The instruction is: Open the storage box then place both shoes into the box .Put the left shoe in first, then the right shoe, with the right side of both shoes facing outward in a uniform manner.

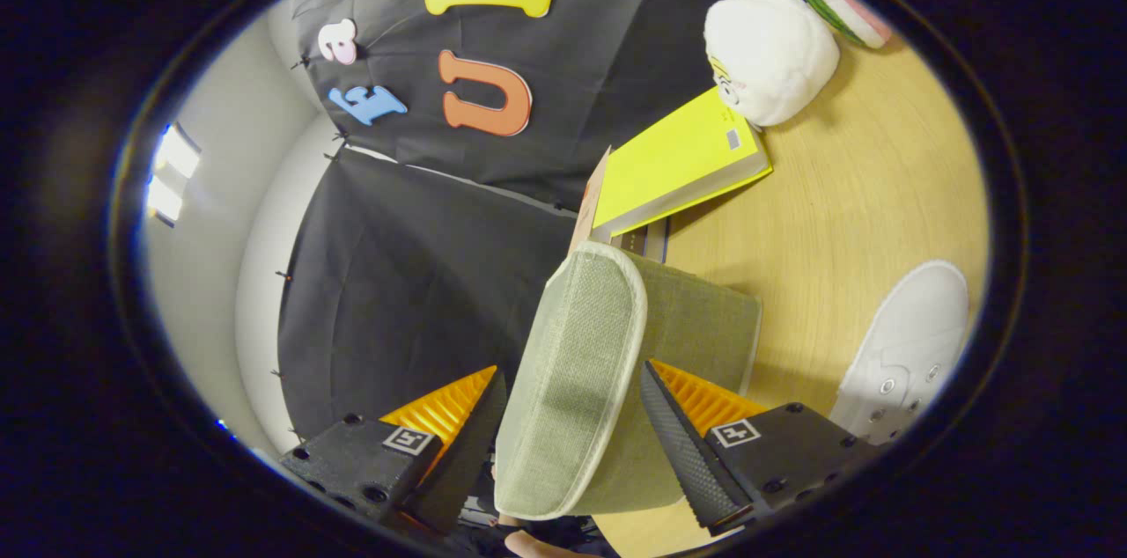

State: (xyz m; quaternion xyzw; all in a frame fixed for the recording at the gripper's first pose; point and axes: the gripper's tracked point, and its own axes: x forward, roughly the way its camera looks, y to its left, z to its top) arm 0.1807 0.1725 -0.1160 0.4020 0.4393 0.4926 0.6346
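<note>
The view is rolled on its side, with the wooden table [863, 188] running up the right. My gripper [572, 370] holds the raised lid [568, 400] of the grey-green fabric storage box. The lid has white piping and stands between my two fingers, one finger against each side of it. The box's body [709, 320] lies just beyond the right finger [682, 444]. One white lace-up shoe [907, 356] rests on the table past the box, on the right finger's side, with its eyelets showing.
A yellow book [678, 162] lies on the table beyond the box, on top of a darker book. A white plush toy [770, 56] sits farther back. A brown cardboard edge [592, 197] stands by the books. Part of a hand [537, 546] shows under the lid.
</note>
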